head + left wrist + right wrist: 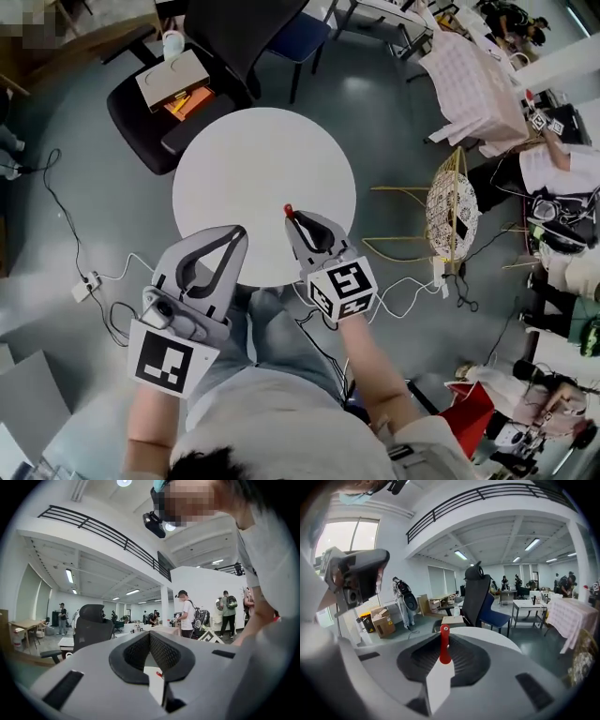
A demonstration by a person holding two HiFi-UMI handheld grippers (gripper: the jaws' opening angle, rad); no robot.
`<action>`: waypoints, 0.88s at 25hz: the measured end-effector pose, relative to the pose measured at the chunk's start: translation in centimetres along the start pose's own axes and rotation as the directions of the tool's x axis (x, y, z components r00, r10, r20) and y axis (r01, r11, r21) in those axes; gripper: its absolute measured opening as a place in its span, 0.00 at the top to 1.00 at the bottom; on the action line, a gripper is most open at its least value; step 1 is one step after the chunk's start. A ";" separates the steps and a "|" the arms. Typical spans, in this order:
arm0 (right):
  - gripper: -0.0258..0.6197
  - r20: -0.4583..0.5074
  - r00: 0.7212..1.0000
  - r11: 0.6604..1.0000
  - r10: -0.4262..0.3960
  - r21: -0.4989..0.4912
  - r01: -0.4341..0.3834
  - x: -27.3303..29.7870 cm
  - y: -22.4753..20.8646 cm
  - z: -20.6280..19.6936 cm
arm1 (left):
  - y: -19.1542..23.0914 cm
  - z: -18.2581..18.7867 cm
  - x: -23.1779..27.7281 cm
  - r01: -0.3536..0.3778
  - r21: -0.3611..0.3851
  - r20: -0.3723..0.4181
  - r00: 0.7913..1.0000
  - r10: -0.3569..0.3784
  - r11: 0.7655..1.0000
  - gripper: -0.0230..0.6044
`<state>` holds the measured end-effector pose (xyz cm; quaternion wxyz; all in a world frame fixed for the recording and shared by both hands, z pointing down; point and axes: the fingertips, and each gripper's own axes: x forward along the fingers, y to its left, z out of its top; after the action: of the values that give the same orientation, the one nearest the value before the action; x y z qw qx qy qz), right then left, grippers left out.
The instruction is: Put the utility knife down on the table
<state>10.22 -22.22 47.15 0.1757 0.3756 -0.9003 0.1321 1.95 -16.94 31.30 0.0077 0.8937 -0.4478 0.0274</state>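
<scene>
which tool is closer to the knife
Right. The right tool grips the knife over the table's near edge; the left tool hangs empty to the knife's left, apart.

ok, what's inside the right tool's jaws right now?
The utility knife: its red end sticks out past the tips of the right tool, and its pale body is clamped between the jaws. How far the knife runs back is covered by the tool's own body.

Round white table on grey floor, black office chair behind.
</scene>
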 end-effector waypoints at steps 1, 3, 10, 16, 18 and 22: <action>0.87 -0.028 1.000 1.000 0.006 0.001 -0.006 0.5 -0.3 -1.1 | 0.0 -0.1 -0.1 -0.016 0.000 -0.005 1.000 0.016 1.000 0.95; 0.87 -0.080 0.997 1.000 0.014 0.006 -0.014 1.3 -0.8 -3.5 | -0.1 -0.4 -0.4 -0.043 0.003 -0.017 0.999 0.043 0.999 0.95; 0.87 -0.262 0.965 0.999 0.033 0.006 -0.032 3.7 -1.7 -11.2 | -0.3 -1.6 -0.7 -0.111 0.000 -0.045 0.993 0.111 0.994 0.95; 0.87 -0.396 0.918 0.999 0.025 -0.018 -0.035 4.5 -1.9 -16.7 | -0.9 -2.3 -1.0 -0.132 0.003 -0.064 0.989 0.132 0.991 0.95; 0.87 -0.432 0.902 0.999 0.024 -0.024 -0.038 4.5 -1.9 -18.0 | -1.0 -2.6 -1.2 -0.139 0.000 -0.070 0.988 0.139 0.990 0.95; 0.87 -0.464 0.886 0.998 0.017 -0.042 -0.042 5.1 -1.8 -19.0 | -0.8 -3.4 -1.3 -0.149 -0.003 -0.082 0.986 0.148 0.989 0.95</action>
<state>12.27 -19.67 66.62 0.3929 0.3149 -0.8411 0.1977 1.63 -15.32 34.58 0.0279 0.8559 -0.5126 0.0623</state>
